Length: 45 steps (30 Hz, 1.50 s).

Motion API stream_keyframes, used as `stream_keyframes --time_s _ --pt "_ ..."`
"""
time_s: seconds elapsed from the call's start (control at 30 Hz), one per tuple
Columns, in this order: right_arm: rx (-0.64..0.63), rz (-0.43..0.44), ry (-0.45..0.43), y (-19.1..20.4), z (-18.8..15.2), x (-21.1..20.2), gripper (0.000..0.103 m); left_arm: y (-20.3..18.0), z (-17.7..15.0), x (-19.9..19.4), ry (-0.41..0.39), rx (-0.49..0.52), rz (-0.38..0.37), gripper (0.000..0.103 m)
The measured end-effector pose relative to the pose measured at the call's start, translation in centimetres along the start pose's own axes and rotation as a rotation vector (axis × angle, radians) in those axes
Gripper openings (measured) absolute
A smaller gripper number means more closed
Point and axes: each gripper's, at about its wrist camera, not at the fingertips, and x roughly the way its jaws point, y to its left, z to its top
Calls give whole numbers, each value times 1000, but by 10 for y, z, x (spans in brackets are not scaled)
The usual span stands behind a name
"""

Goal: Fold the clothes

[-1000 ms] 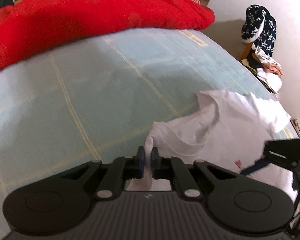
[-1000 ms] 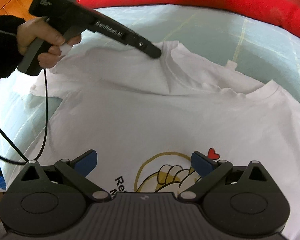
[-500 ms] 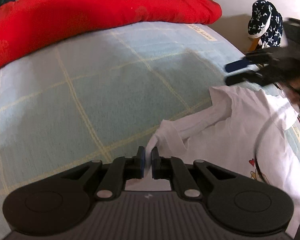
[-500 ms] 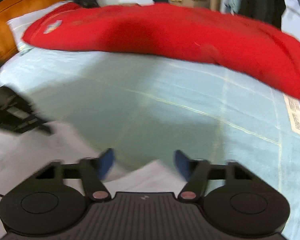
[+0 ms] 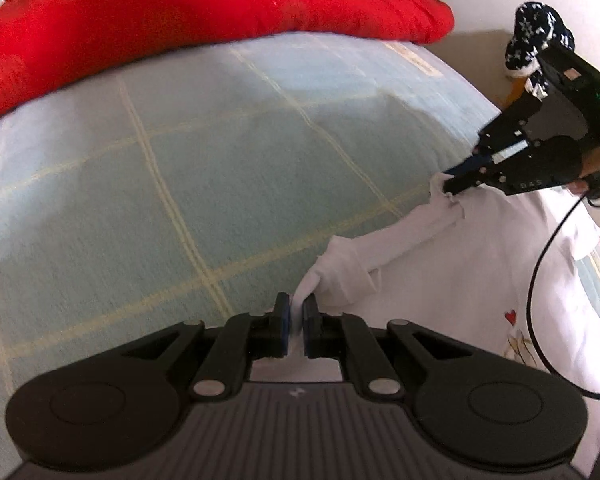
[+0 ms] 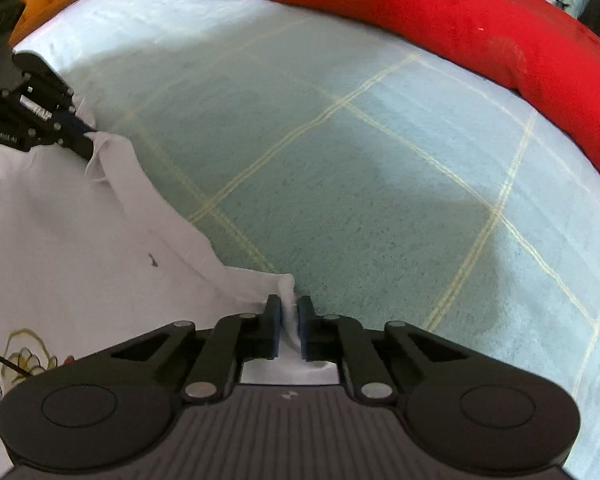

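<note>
step: left gripper [image 5: 295, 326] and right gripper [image 6: 289, 326] are both pinching white t-shirt [image 5: 480, 280] edge, lower centre | next: likely lifting together, folding over

The right gripper [image 5: 446, 186] body bears "DAS"; the left gripper [image 6: 90, 156] body bears "GenRobot.AI"; print on the white T-shirt [image 6: 60, 260] is unreadable
</note>
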Motion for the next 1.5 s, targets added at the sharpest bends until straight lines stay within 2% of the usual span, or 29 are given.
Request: stream_keyframes --time_s 0.17,0.23,0.3,0.37,0.4,0.47,0.53,0.6,0.73,0.8,0.87,0.97,1.07,1.2,1.3,1.37,1.43,1.5 --pt "79 -95 -88 -9 6 -8 7 5 19 6 -46 -4 14 4" --pt "107 -144 -118 -13 7 -7 3 10 24 19 -23 -38 25 5" --pt "152 -187 -107 -18 8 0 4 13 26 27 -8 -60 67 11" --pt "189 -202 -126 -18 8 -3 9 12 23 20 -32 -60 110 14" --pt "195 -187 -136 -14 7 -9 14 11 22 15 -47 -59 131 14" --pt "184 -166 -147 1 5 -19 19 10 18 -1 -78 -71 143 11" --pt "172 -119 -145 19 1 -26 22 7 15 -15 -86 -91 91 13" --pt "164 -46 -140 41 0 -27 26 0 12 -18 -64 -98 16 14" --pt "156 69 -121 75 6 -3 28 0 0 5 29 -139 -20 17" --pt "151 63 -112 81 15 20 28 12 -3 20 45 -180 4 13" --pt "144 36 -145 80 28 37 26 23 2 22 -8 -192 46 14" --pt "221 13 -183 66 48 46 25 34 15 16 -46 -221 101 13" --pt "281 -16 -201 61 56 35 29 32 12 -4 -84 -226 63 13" --pt "255 1 -208 84 38 -1 50 21 -20 -35 -59 -230 19 19" --pt "249 24 -168 104 22 -10 54 22 -54 -41 -10 -309 0 19" --pt "247 36 -134 116 11 -8 56 22 -71 -38 16 -357 16 19" --pt "251 31 -107 125 3 0 61 31 -78 -32 -27 -372 33 20" --pt "255 23 -98 133 -2 8 67 43 -71 -30 -79 -359 77 20"
